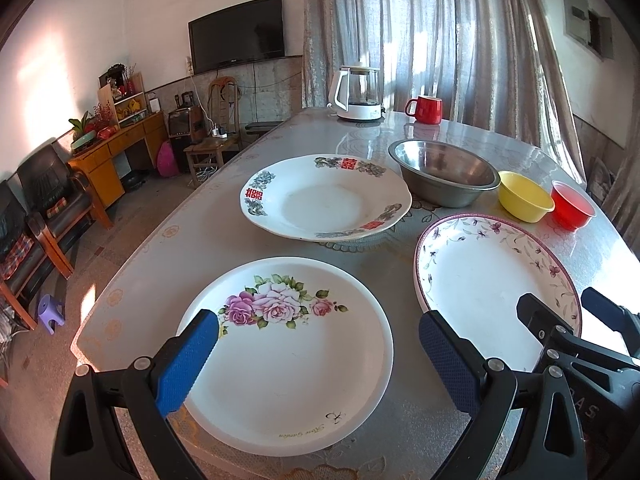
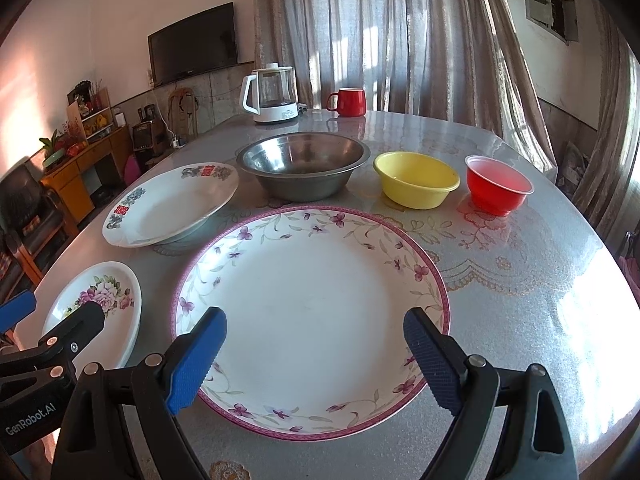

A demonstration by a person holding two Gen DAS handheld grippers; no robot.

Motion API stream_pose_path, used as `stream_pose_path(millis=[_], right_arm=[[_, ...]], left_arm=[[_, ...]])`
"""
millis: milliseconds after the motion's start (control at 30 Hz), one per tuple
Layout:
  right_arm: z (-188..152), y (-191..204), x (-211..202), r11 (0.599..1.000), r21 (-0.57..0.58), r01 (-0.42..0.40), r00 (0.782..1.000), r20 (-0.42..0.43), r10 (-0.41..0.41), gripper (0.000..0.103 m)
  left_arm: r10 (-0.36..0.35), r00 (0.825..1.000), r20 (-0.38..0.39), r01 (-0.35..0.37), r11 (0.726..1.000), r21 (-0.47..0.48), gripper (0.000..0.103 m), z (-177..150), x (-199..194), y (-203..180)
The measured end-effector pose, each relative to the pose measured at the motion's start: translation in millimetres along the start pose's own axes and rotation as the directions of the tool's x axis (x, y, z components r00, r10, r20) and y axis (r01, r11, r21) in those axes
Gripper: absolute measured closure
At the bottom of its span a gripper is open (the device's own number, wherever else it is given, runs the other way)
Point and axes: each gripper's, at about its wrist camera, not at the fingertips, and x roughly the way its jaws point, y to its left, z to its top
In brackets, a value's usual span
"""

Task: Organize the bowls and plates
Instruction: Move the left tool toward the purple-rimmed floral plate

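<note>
Presently both tools hang spread and empty: left gripper (image 1: 318, 354) over the rose plate (image 1: 292, 360), right gripper (image 2: 316, 354) over the purple-rimmed plate (image 2: 310, 316). Advise gripping a rim squarely before stacking. Steel bowl (image 2: 302, 164), yellow bowl (image 2: 416, 178) and red bowl (image 2: 498, 188) appear empty.

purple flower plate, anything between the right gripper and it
Nothing visible does. The right gripper hangs open just above the near part of the purple flower plate, whose surface is bare. The rose plate and the left gripper sit off to the left, clear of it.
</note>
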Motion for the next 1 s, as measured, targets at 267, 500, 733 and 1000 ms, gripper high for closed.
stream_pose_path(millis=[267, 500, 733, 1000], right_arm=[[0.5, -1.7, -1.4, 1.0, 0.006, 0.002, 1.0, 0.005, -0.002, 0.011], [0.3, -5.3, -2.1, 1.0, 0.014, 0.004, 1.0, 0.003, -0.004, 0.011], [0.5, -7.0, -2.4, 1.0, 0.017, 0.005, 1.0, 0.006, -0.005, 0.011], [0.9, -11.9, -2.0, 1.0, 0.028, 0.013, 1.0, 0.003, -0.013, 0.011]], left_arm=[[-0.008, 1.0, -0.002, 0.008, 1.0, 0.008, 0.002, -1.0, -2.9, -3.3], [-0.019, 1.0, -0.007, 0.019, 1.0, 0.012, 0.002, -0.4, -3.4, -3.8], [-0.031, 0.999, -0.012, 0.031, 0.999, 0.021, 0.002, 0.7, -2.9, -6.5], [-0.049, 0.999, -0.017, 0.05, 0.998, 0.029, 0.002, 1.1, -3.1, -9.4]])
